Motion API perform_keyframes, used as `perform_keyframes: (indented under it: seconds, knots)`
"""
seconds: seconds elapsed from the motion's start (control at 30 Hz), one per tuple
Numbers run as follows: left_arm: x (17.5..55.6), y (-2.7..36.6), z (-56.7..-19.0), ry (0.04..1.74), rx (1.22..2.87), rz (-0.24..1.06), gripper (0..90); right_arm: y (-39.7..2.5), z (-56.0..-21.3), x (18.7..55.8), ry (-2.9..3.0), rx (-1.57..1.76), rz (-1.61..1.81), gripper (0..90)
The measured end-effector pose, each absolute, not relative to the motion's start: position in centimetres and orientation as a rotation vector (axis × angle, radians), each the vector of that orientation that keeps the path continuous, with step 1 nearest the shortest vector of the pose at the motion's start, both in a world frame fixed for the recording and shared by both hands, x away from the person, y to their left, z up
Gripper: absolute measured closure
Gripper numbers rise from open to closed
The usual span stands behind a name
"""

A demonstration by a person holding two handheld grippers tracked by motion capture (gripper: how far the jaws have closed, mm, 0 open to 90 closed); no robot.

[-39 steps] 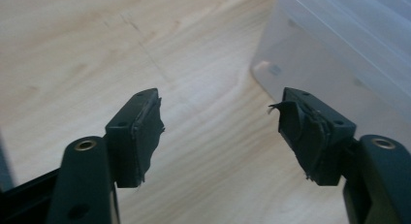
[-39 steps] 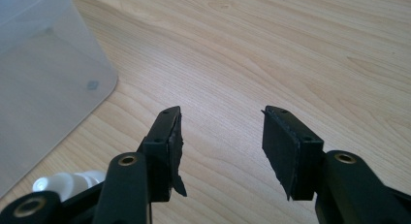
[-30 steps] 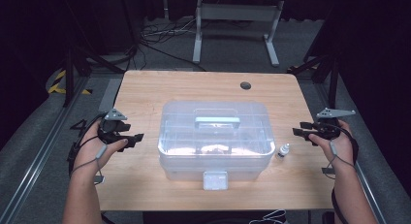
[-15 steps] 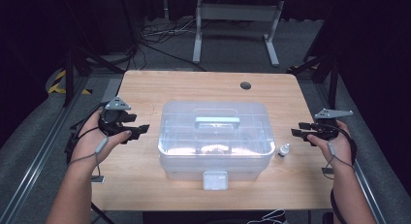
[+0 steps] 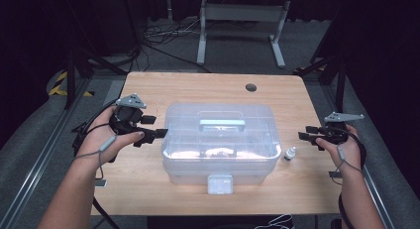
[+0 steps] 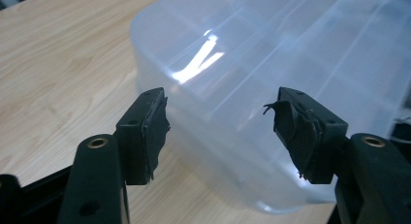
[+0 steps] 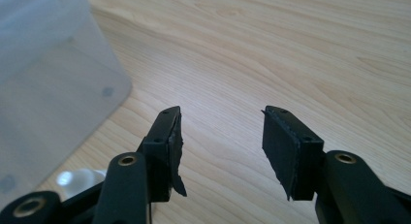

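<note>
Left gripper (image 6: 220, 122) jaws spread wide, nothing between them; the clear plastic box (image 6: 271, 78) sits right ahead, its rounded corner just beyond the pads, not touching as far as I can tell. From the high view, left gripper (image 5: 151, 133) tips sit just at the box's (image 5: 220, 140) left wall. Right gripper (image 7: 220, 136) jaws also apart and empty, over bare wooden table (image 7: 291, 49), box wall (image 7: 48, 73) off to the left side, small white bottle (image 7: 80, 180) low by the left jaw. High view: right gripper (image 5: 308, 135) well apart from the box, bottle (image 5: 289, 153) between them, beside the box's right wall. Box lid shut, handle (image 5: 222, 123) on top, centred on table (image 5: 198, 87).
</note>
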State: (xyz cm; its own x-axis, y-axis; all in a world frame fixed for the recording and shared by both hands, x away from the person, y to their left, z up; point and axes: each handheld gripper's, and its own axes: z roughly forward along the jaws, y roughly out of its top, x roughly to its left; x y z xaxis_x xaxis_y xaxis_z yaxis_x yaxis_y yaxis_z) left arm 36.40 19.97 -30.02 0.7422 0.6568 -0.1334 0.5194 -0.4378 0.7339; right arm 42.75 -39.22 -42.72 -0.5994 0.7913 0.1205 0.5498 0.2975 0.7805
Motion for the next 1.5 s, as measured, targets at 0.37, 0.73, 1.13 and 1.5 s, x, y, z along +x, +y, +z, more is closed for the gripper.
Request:
perform_keyframes:
  seconds: [0.37,0.73,1.13,1.5]
  knots:
    - [36.6,17.1,-28.8,0.761,2.138,0.234,38.3,-39.4,-42.8,42.3,2.283,1.225,1.181,49.9]
    - [37.3,13.8,-28.6,0.640,2.141,0.155,39.6,-39.7,-42.7,41.4,2.276,1.232,1.180,49.5]
    - [38.9,10.5,-30.1,0.567,2.187,0.142,38.6,-40.8,-42.9,40.3,2.249,1.276,1.158,48.7]
    - [39.7,8.9,-31.2,0.542,2.219,0.141,39.9,-40.9,-43.0,40.1,2.246,1.290,1.151,48.3]
